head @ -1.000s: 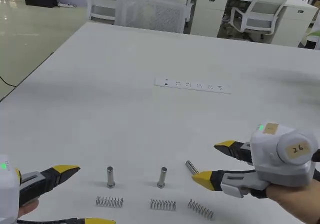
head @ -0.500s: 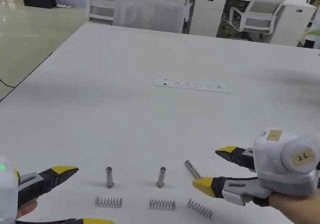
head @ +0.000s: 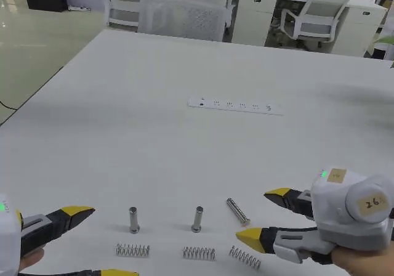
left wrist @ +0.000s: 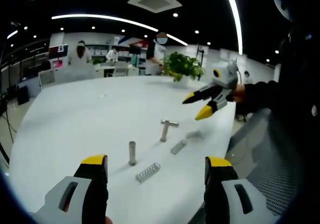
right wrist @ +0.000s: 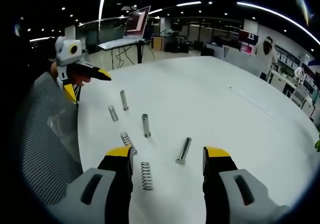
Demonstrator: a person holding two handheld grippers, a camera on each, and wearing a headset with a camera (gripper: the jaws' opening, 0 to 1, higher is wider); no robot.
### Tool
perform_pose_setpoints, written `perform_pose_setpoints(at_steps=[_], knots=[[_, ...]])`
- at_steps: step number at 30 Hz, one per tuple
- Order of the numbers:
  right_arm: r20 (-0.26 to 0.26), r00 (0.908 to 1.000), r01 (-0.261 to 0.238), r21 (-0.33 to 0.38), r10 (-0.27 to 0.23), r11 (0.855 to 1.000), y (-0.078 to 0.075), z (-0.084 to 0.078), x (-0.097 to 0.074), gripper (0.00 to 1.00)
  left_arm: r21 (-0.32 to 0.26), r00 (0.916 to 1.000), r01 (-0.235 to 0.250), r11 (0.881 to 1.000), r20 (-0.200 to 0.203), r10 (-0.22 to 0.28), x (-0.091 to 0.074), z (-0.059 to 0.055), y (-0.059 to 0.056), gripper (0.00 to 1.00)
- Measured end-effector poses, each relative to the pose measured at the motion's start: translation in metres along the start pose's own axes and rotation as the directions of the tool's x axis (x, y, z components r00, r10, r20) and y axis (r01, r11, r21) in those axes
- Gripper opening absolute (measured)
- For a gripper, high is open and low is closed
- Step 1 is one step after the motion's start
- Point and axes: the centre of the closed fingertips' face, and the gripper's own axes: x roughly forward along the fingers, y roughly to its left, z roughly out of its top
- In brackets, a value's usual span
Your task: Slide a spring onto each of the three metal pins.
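Note:
Two metal pins stand upright near the table's front edge, the left pin [head: 133, 219] [left wrist: 132, 153] [right wrist: 123, 99] and the middle pin [head: 197, 219] [right wrist: 145, 125]. A third pin [head: 237, 211] [right wrist: 183, 150] lies on its side to the right. In front of each pin lies a spring: left spring [head: 133, 250] [left wrist: 148, 172], middle spring [head: 199, 252] [right wrist: 127, 141], right spring [head: 245, 257] [right wrist: 146, 175]. My right gripper [head: 263, 215] [right wrist: 167, 156] hovers open just right of the lying pin. My left gripper [head: 98, 242] [left wrist: 154, 164] is open, left of the left pin.
A white power strip [head: 228, 105] lies flush in the middle of the white table [head: 184, 153]. Office chairs [head: 181, 17] and desks stand beyond the far edge. The table's near edge runs just below the springs.
My right gripper has come a little nearer to the front edge, still open. The pins, the springs and the left gripper have kept their places.

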Motion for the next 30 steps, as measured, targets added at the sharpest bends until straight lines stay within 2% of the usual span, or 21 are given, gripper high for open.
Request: perform_pose_setpoints(at_steps=[30], knots=[[-0.021,0.9998,-0.006,-0.002,0.006,1.0,0.0005,-0.0051,0.0024,0.54,0.0,1.0,0.005,1.0,-0.002,-0.005,0.0015,-0.0008,-0.0001,0.75]])
